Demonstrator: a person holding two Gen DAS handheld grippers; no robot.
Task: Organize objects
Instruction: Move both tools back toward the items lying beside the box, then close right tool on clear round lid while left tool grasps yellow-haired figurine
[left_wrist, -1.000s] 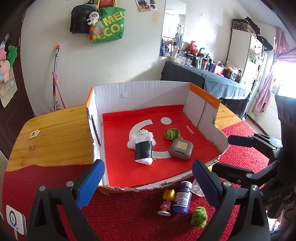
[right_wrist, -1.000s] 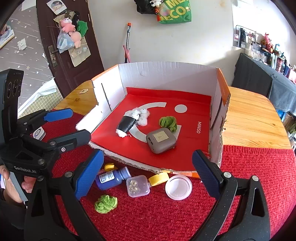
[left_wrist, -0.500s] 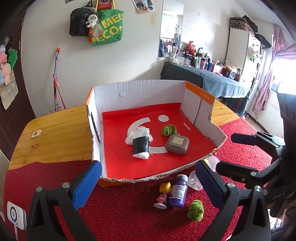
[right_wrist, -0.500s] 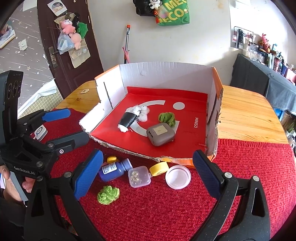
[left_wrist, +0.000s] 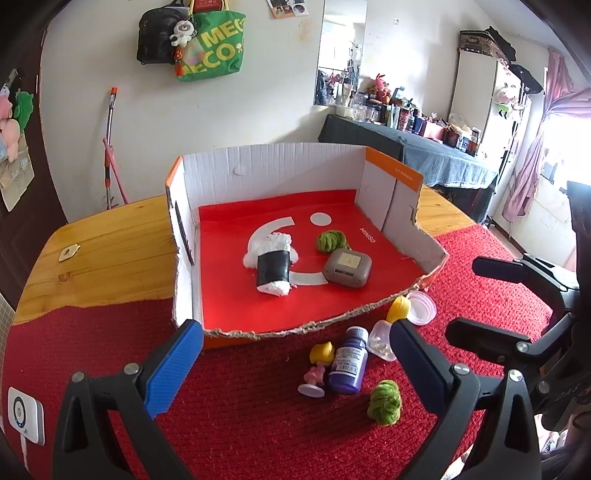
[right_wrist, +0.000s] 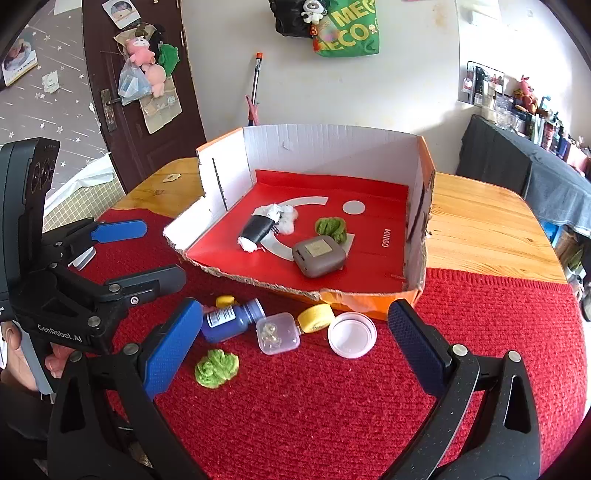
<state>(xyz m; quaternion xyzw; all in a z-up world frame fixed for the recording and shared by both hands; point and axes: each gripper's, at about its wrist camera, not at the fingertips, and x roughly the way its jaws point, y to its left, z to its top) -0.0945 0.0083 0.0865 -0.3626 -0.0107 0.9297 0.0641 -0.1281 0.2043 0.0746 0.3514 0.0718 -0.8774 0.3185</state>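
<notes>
A wooden table (right_wrist: 480, 218) carries a red knitted cloth (right_wrist: 332, 398) over its near part. On the cloth's far edge sits a cardboard box (right_wrist: 332, 151) with white walls, orange rims and a torn near wall; its red floor reads "MINISO" near the right wall. Inside lie a black-and-white plush roll (right_wrist: 264, 227), a green woolly ball (right_wrist: 331, 229) to its right, and a grey case (right_wrist: 319, 256) just nearer.

On the far wall hangs a green bag (right_wrist: 349, 31) with yellow letters "MEG" and "ECO".

On the cloth just before the box lie a purple bottle (right_wrist: 231, 319) with a white printed label too small to read, a clear small box (right_wrist: 277, 332), a pink-white round lid (right_wrist: 352, 334), a yellow cap (right_wrist: 316, 317), a second green woolly ball (right_wrist: 216, 368) and, in the left view, a small figurine (left_wrist: 317, 369).

The right gripper (right_wrist: 291, 341) hangs above these loose things, its jaws opening and nothing between them. The left gripper (left_wrist: 295, 363), marked "GenRobot.AI", stands wide open and empty.
</notes>
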